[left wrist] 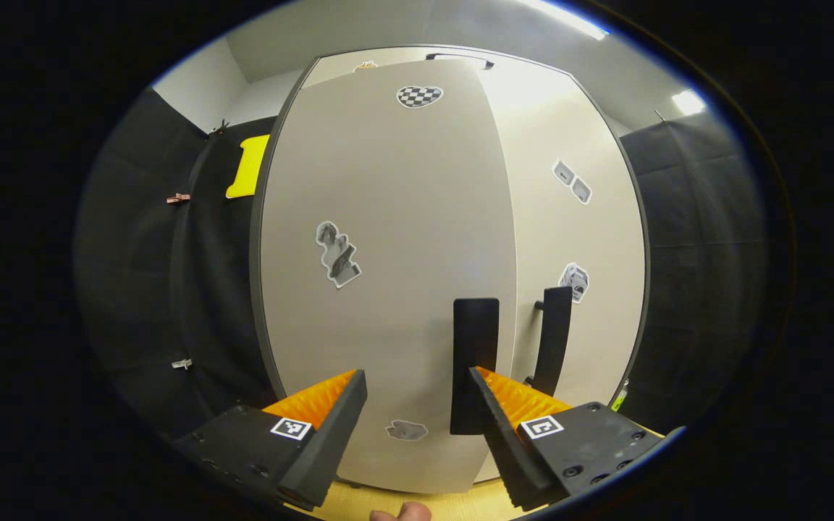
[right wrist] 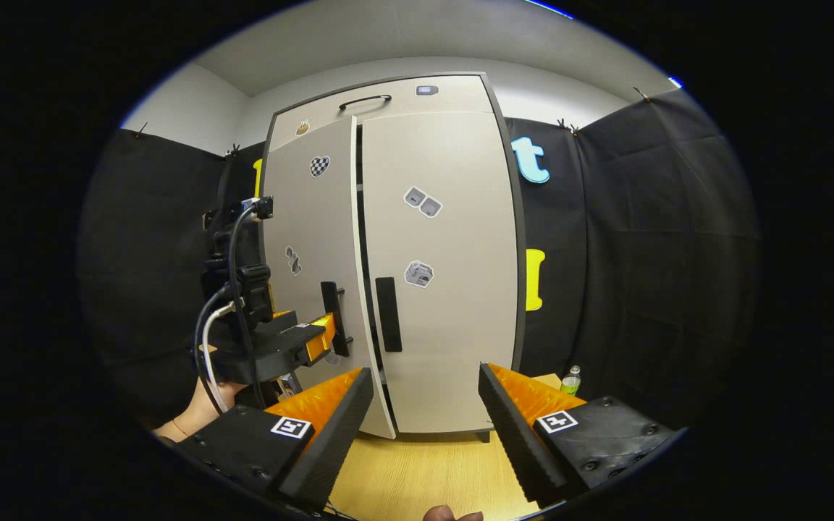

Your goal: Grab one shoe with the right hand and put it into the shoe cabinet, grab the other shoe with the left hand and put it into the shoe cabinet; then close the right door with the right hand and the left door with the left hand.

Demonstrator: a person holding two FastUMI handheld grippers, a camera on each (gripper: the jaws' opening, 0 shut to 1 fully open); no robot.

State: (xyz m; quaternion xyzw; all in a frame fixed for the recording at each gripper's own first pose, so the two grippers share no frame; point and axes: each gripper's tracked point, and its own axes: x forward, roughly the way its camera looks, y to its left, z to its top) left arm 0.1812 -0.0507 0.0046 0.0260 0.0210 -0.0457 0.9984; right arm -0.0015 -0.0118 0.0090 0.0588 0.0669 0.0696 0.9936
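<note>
The beige shoe cabinet stands close in front of me in the left gripper view. Its left door carries a dark upright handle, which sits just past my left gripper; the gripper is open with nothing between its fingers. The right door and its handle lie beyond. In the right gripper view the left door stands slightly ajar, its edge proud of the right door, which sits flush. My left gripper is at the left handle. My right gripper hangs open, back from the cabinet.
Black cloth walls flank the cabinet on both sides. A small bottle stands on the wooden floor by the cabinet's right corner. A top drawer with a curved handle sits above the doors. A hand holds the left gripper.
</note>
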